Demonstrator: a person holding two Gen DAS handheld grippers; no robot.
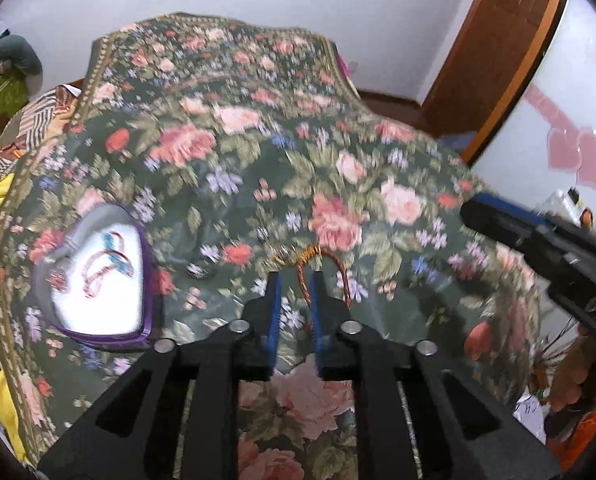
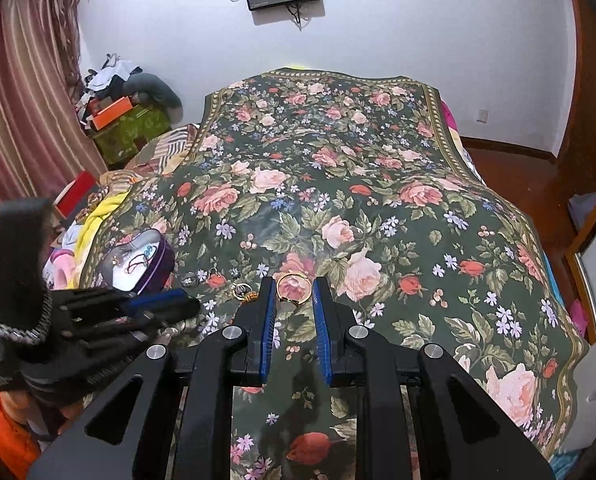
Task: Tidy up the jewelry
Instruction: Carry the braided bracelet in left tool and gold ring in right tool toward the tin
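In the left wrist view my left gripper (image 1: 296, 282) is open and low over the floral bedspread (image 1: 258, 140). A red and gold wire bangle (image 1: 325, 257) arches just past its tips, with one end reaching in beside the right pad. The purple heart-shaped box (image 1: 148, 280), holding several pieces on its white lining, lies to the left. In the right wrist view my right gripper (image 2: 294, 298) is open, and a gold bangle (image 2: 278, 285) lies flat between its fingertips. The left gripper (image 2: 190, 303) points in from the left, near a small gold charm (image 2: 242, 291). The box (image 2: 160, 268) sits behind it.
Small silver rings (image 1: 198, 270) lie on the bedspread between box and bangle, also seen as rings (image 2: 188, 278). Yellow cloth (image 2: 98, 216) and clutter crowd the bed's left side. A wooden door (image 1: 497, 52) and a floor strip border the right edge.
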